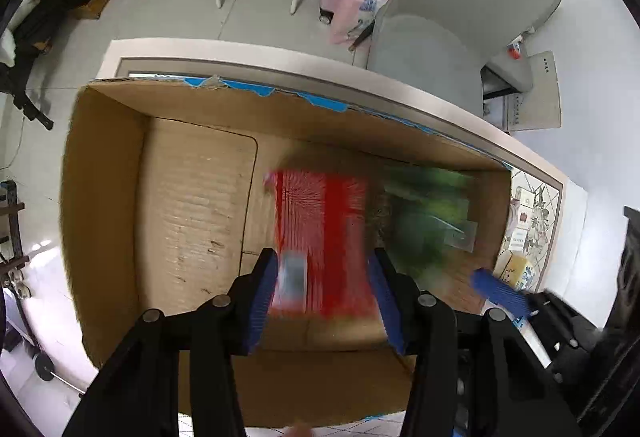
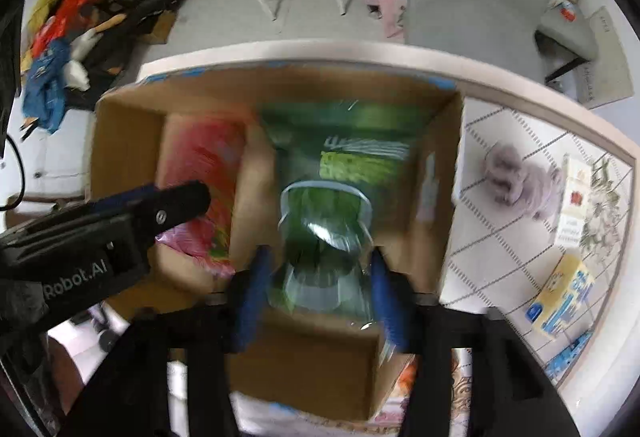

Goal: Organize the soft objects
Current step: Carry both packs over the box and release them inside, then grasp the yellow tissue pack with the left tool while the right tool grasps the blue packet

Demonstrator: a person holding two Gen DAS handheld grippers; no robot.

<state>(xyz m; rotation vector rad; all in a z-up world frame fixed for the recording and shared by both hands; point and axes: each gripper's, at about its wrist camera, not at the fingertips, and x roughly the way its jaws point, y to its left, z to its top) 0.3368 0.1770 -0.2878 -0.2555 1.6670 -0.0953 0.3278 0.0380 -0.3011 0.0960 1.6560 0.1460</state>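
We hold both grippers over an open cardboard box that sits on the worktop. The left gripper has a red packet between its blue pads; motion blur keeps us from telling whether the jaws clamp it or stand just clear of its sides. In the right wrist view, the right gripper straddles a green packet with a clear window, also blurred, so we cannot tell if those jaws grip it. Both packets are inside the box, the red one at 9 o'clock of the green one. Out on the worktop at 3 o'clock of the box lie a grey plush toy and a yellow-and-blue pack.
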